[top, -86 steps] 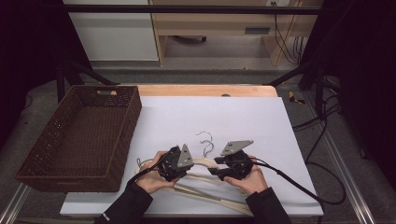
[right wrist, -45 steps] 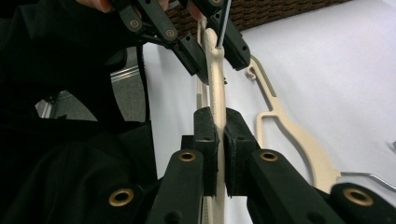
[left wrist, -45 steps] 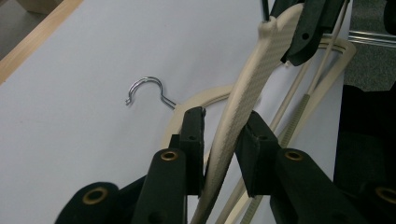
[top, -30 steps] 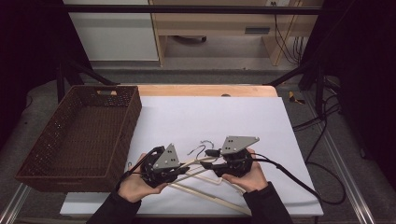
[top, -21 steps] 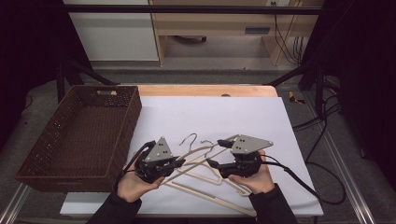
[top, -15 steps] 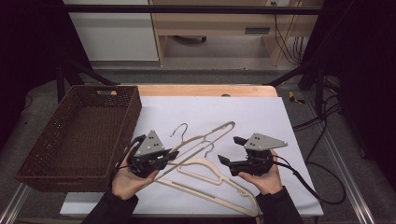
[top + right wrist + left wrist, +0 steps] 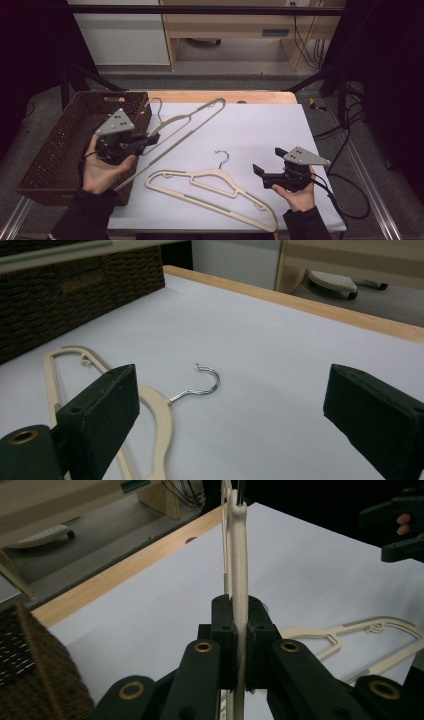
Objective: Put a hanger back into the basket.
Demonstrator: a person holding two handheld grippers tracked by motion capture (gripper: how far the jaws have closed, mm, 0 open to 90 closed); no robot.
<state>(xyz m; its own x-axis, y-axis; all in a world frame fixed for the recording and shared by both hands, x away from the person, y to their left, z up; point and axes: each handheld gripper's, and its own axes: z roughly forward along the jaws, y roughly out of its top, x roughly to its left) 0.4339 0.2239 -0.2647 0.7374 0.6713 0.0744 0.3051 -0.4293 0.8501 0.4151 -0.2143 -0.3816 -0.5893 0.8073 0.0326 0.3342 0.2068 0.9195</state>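
Between the jaws of the left gripper (image 7: 150, 140), pinched tight, is one cream plastic hanger (image 7: 187, 120). It has been lifted off the white table (image 7: 260, 125) and swung toward the brown wicker basket (image 7: 65, 145); its hook now hangs over the basket's rim. The right gripper (image 7: 258, 171) has just been opening, and its jaws stand wide with nothing between them, so it has let go and the left carries the hanger alone. My guess is that it goes into the basket next. The count: two hangers, one held, and a second hanger (image 7: 215, 187) lying flat on the table by the right gripper; one basket.
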